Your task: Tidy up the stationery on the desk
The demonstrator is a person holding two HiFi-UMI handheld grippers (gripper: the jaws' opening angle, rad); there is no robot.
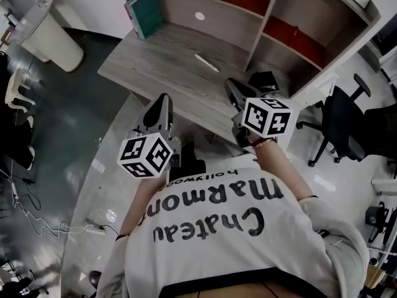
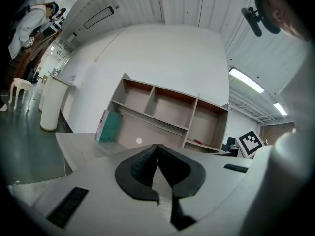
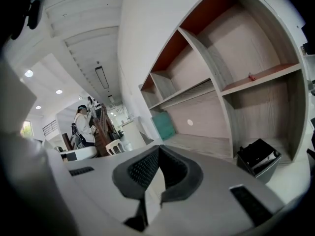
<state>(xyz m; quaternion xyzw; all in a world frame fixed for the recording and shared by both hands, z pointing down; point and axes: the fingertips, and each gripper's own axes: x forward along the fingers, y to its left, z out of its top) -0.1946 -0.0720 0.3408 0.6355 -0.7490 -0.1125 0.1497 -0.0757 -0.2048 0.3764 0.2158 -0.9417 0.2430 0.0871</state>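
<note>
A white pen (image 1: 206, 63) lies on the grey wooden desk (image 1: 155, 61), in front of the shelf unit (image 1: 260, 11). A teal book (image 1: 144, 14) stands at the desk's back left; it also shows as the teal book (image 2: 109, 126) and the teal book (image 3: 164, 125). A black box-like item (image 1: 263, 81) sits at the desk's right end, the same black item (image 3: 258, 156) under the right shelf bay. My left gripper (image 1: 163, 99) and right gripper (image 1: 231, 84) hover at the desk's near edge. Each is shut and empty: left gripper (image 2: 157, 149), right gripper (image 3: 158, 151).
A small red thing (image 3: 251, 76) lies on the right shelf board. A white bin (image 1: 46, 36) stands left of the desk, an office chair (image 1: 344, 120) to its right. Cables (image 1: 37, 219) trail on the floor. A person (image 3: 83, 127) stands far off.
</note>
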